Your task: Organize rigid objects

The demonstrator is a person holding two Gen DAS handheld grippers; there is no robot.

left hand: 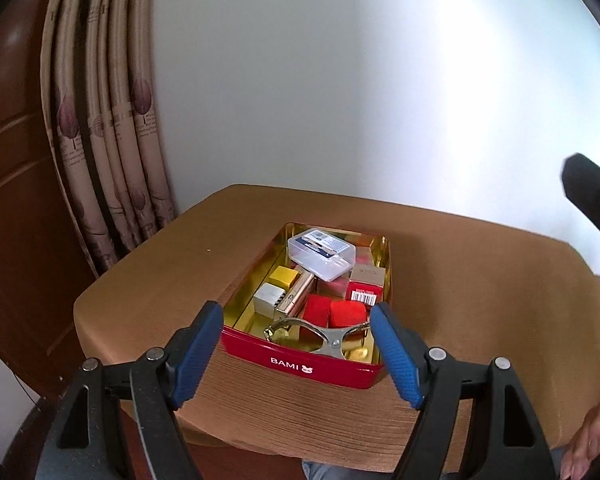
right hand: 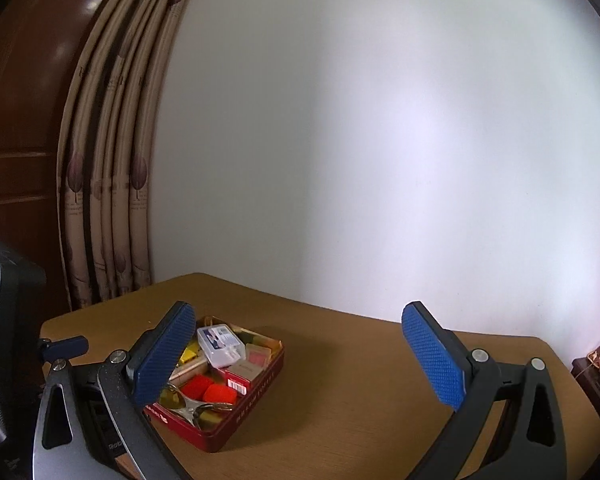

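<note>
Table (left hand: 148,280), tan-brown top, rounded corners, pushed up to the white wall. Only one thing directly on it: red open tin (left hand: 320,364) marked BAMI, near front edge.

Black hand-held gripper (left hand: 296,354), blue textured pads (left hand: 198,354), silver pivot screws

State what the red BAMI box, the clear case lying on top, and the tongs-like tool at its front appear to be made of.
Red BAMI box: likely painted tin; mirror-gold interior. Clear case: translucent plastic, contents visible through it. Tongs-like tool: shiny silvery metal, riveted.
</note>
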